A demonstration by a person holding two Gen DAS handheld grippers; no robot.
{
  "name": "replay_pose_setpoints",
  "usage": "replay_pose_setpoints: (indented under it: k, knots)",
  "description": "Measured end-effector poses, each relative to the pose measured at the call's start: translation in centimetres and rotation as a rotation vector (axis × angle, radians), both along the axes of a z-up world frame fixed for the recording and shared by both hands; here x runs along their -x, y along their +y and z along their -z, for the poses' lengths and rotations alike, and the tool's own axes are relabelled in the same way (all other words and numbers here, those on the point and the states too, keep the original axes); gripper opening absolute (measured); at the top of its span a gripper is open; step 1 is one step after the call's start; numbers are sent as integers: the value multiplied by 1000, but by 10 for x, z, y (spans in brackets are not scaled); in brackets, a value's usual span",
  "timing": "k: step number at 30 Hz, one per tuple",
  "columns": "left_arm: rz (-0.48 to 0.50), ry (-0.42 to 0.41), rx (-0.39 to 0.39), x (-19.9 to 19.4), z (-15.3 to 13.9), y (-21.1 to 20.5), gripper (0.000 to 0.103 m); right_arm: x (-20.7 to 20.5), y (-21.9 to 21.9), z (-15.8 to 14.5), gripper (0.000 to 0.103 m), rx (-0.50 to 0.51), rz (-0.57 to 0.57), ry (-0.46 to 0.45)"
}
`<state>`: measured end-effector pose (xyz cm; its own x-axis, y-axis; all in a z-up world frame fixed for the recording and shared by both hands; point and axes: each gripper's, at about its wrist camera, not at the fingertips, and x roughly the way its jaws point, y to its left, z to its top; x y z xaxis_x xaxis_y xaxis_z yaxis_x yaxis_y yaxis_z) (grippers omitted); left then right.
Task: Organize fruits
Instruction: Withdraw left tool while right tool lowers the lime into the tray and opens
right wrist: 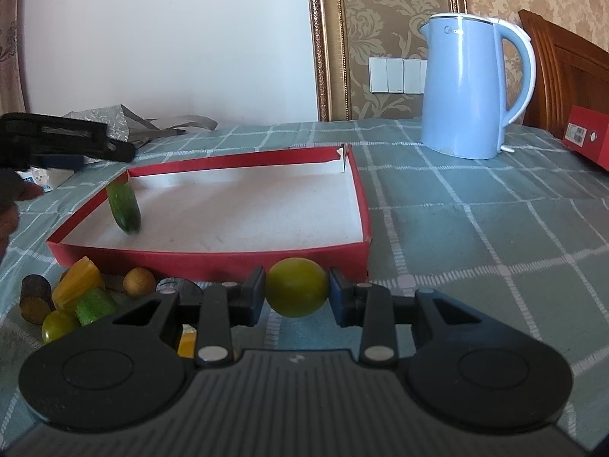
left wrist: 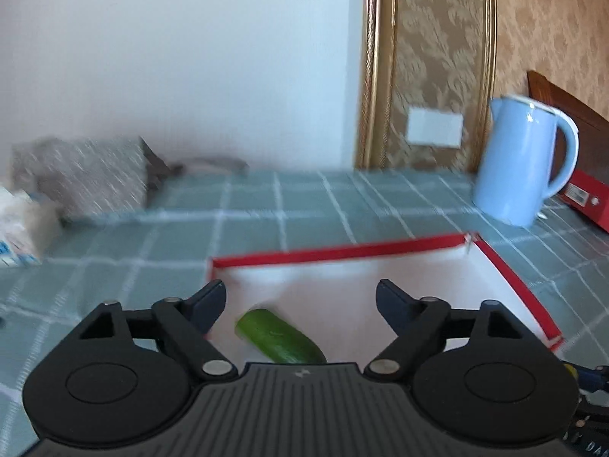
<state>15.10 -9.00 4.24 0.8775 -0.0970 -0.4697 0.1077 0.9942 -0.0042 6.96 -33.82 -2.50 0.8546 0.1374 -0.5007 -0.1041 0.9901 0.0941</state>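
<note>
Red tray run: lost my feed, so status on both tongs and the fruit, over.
Left tongs open, cucumber piece in red tray. Right tongs shut on green round fruit, short of tray. Path clear.

**Tray mid-table, loose fruit in front of it**

In the right wrist view, the tray sits at centre frame on the table. A cucumber is in its left part. The kettle stands behind it at upper right, with a box at the far right edge. A pile of fruit lies before the tray at lower left. A bag rests behind, upper left.
</note>
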Motion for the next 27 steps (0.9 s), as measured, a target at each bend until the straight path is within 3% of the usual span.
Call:
replay_pose_setpoints:
  k: [6,12,16,21,27]
  knots:
    - [-81,-125,-5,46,-5,18,95,0,0,1,33,8,2,2]
    - [-155,-181,141,102,13,65,95,2,3,1,33,12,-6,1]
    - [-201,-159,217,114,29,92,95,2,5,2,33,20,-14,-1]
    - [-203,-74,285,111,43,110,95,4,6,-2,33,24,-10,-26]
    - [-202,-39,265,110,49,108,95,-4,18,-19,33,62,-27,-83]
